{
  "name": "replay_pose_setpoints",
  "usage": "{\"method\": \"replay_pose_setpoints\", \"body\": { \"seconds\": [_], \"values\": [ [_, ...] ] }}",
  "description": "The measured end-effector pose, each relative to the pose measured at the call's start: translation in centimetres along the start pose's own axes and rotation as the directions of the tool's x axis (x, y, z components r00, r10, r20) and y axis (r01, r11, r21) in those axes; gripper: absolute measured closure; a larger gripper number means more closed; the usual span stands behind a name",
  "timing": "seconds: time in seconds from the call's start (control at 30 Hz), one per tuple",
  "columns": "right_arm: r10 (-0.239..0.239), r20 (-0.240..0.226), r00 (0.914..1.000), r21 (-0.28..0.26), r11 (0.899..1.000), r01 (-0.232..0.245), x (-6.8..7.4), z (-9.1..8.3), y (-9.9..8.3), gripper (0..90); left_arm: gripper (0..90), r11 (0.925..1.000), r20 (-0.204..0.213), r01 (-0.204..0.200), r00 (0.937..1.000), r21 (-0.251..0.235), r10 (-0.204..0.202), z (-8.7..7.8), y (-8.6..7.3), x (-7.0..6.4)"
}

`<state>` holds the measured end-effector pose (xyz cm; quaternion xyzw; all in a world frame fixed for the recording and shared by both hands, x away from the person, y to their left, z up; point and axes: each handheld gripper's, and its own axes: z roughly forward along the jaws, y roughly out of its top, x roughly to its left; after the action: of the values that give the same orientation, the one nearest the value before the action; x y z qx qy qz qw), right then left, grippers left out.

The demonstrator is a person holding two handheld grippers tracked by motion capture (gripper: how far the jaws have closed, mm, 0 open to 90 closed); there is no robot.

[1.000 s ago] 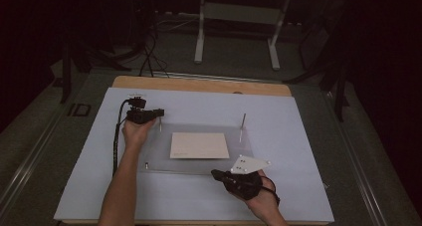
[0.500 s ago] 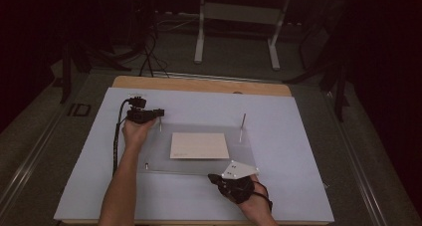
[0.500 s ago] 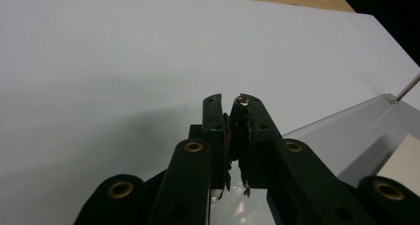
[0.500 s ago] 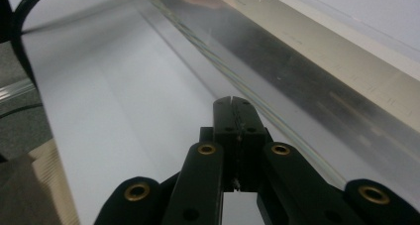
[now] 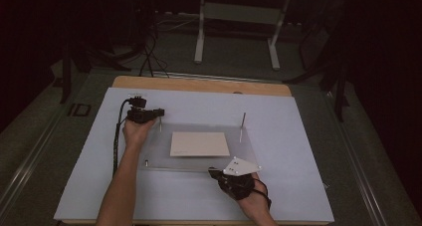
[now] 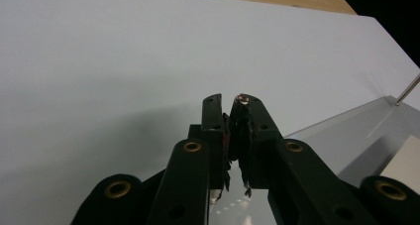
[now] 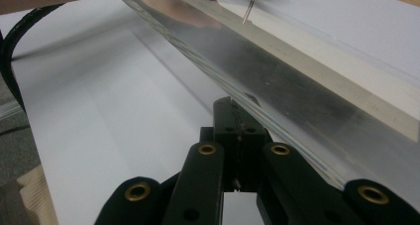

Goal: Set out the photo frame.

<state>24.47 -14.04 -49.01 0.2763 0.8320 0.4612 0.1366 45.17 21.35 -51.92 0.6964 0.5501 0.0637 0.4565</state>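
Right claw now nearer clear plate.

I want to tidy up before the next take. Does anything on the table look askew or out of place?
Nothing stands out. The clear plate lies flat and square on the white sheet, with the tan card centred on it and a thin pin upright at its far right corner.

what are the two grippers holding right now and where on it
The left gripper pinches a small metal pin at its top end. The right gripper is shut, holding nothing, beside the clear acrylic plate.
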Motion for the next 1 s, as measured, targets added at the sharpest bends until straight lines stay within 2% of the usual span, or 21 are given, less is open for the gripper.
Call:
{"method": "replay_pose_setpoints", "body": {
  "seconds": [0.17,0.37,0.53,0.7,0.87,1.0],
  "values": [
    [0.004,0.003,1.0,-0.005,1.0,-0.004,0.0,-0.1,0.2,90.0,78.5,1.0,0.019,0.001,0.9998,0.006,-0.001,-0.2,0.0,0.1],
    [0.005,0.006,1.0,-0.014,1.0,-0.005,-0.1,-0.1,0.4,90.0,71.9,0.9998,-0.005,-0.018,0.9998,0.008,0.018,-0.5,0.0,0.0],
    [0.005,0.001,1.0,-0.009,1.0,-0.005,-0.2,-0.2,0.5,90.0,70.4,0.9998,0.008,-0.013,0.9999,-0.015,0.014,-0.8,-0.1,0.0],
    [0.008,-0.001,1.0,-0.012,1.0,-0.008,-0.2,-0.2,0.5,90.0,67.1,0.9991,-0.007,-0.037,0.9993,-0.02,0.037,-1.2,-0.4,-0.1],
    [0.014,-0.006,0.9999,-0.017,1.0,-0.014,-0.3,-0.2,0.6,90.0,65.6,0.9979,0.007,-0.049,0.9988,-0.043,0.049,-1.6,-0.9,0.0],
    [0.015,-0.004,0.9999,-0.019,1.0,-0.015,-0.3,-0.2,0.7,90.0,65.7,0.9957,0.015,-0.076,0.9969,-0.052,0.077,-2.0,-1.5,-0.3]
  ]
}}
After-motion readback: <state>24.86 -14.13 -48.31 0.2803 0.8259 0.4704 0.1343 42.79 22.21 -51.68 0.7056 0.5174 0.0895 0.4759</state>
